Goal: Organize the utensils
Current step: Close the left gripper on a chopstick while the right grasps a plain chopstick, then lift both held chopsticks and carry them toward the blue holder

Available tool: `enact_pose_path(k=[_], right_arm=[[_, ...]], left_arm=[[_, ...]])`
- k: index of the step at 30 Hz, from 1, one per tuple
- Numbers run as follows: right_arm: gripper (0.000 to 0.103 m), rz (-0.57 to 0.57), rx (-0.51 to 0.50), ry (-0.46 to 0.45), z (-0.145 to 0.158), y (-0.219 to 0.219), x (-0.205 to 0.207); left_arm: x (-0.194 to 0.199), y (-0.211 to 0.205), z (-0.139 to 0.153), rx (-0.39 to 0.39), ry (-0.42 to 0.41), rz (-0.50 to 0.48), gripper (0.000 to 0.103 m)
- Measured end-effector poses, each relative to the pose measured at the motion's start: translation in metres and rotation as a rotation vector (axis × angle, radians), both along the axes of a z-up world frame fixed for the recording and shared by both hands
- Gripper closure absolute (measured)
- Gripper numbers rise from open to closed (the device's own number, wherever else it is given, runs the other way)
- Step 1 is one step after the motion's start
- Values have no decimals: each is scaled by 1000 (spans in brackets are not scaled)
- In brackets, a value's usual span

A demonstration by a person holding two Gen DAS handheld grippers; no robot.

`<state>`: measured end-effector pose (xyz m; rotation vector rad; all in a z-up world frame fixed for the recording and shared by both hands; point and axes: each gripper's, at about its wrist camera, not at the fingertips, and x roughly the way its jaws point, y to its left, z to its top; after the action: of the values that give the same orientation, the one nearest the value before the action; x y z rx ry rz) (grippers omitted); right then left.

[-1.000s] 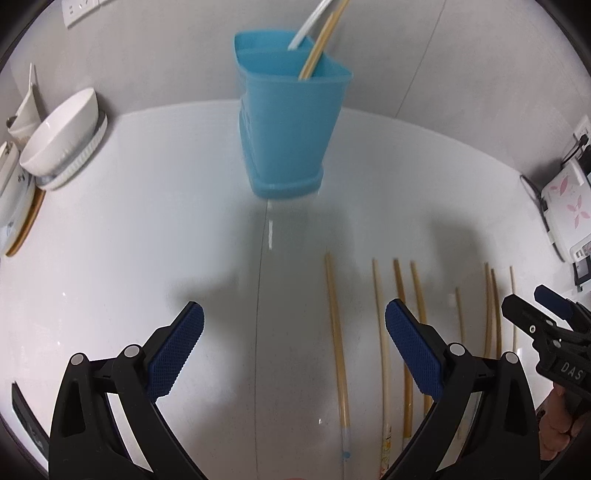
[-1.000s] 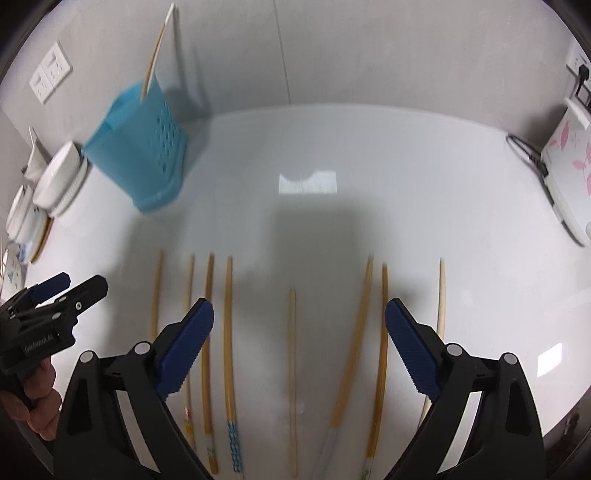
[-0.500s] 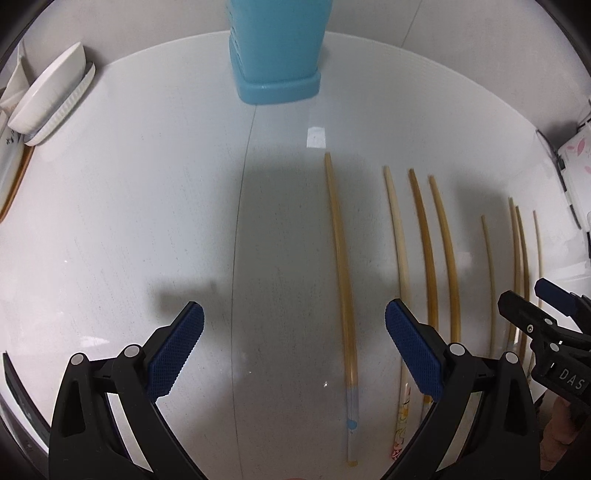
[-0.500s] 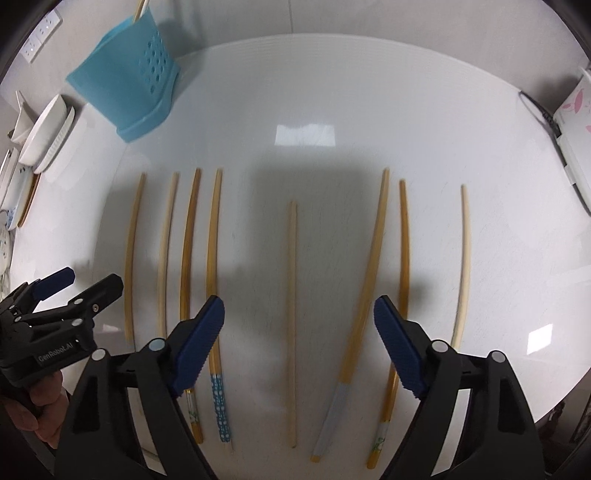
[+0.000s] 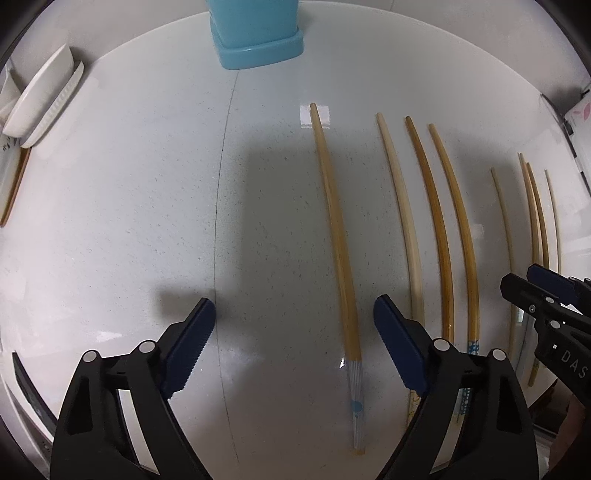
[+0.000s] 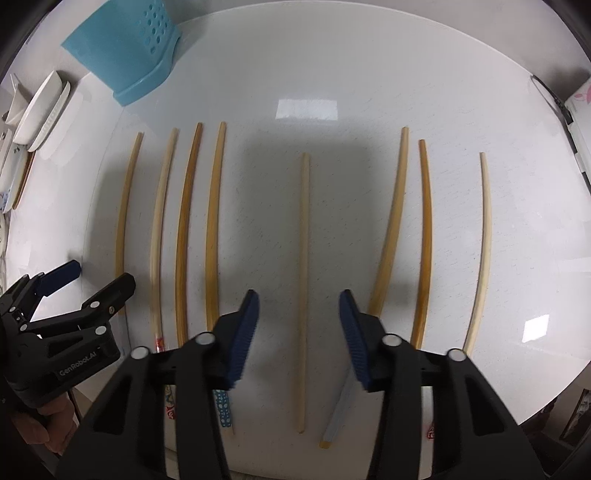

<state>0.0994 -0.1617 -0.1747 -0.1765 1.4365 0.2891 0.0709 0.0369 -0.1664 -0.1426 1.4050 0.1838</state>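
Note:
Several wooden chopsticks lie side by side on the white table point(image 5: 110, 221). My left gripper point(image 5: 294, 304) points down over it, its jaws closing. A chopstick with a grey end point(image 5: 334, 229) lies between them, close to the right pad and untouched. My right gripper point(image 6: 299, 295) also points down with its jaws closing around a plain pale chopstick point(image 6: 303, 240); the pads stand clear of it. The blue utensil holder point(image 5: 255, 33) point(image 6: 125, 48) stands at the far side. Each view catches the other gripper at its edge.
Stacked white bowls and plates point(image 5: 40, 99) point(image 6: 40, 110) sit at the far left. A white appliance with pink flowers point(image 6: 580, 99) and a cable lie at the right edge. The table's near edge runs just below the chopstick ends.
Both grippers have come down toward the chopsticks and tipped to look straight down. The right jaws have narrowed a lot, the left jaws a little.

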Motion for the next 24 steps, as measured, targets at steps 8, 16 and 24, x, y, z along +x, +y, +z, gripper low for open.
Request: enact_pose_path(k=[8, 16, 24], right_arm=[[84, 10, -9, 29, -6, 12, 4], [100, 22, -42, 29, -6, 20, 8], [100, 12, -27, 17, 0, 20, 11]], left_arm=[[4, -6, 7, -6, 20, -10, 63], [4, -9, 5, -41, 27, 3, 96], [3, -9, 7, -40, 7, -4, 96]])
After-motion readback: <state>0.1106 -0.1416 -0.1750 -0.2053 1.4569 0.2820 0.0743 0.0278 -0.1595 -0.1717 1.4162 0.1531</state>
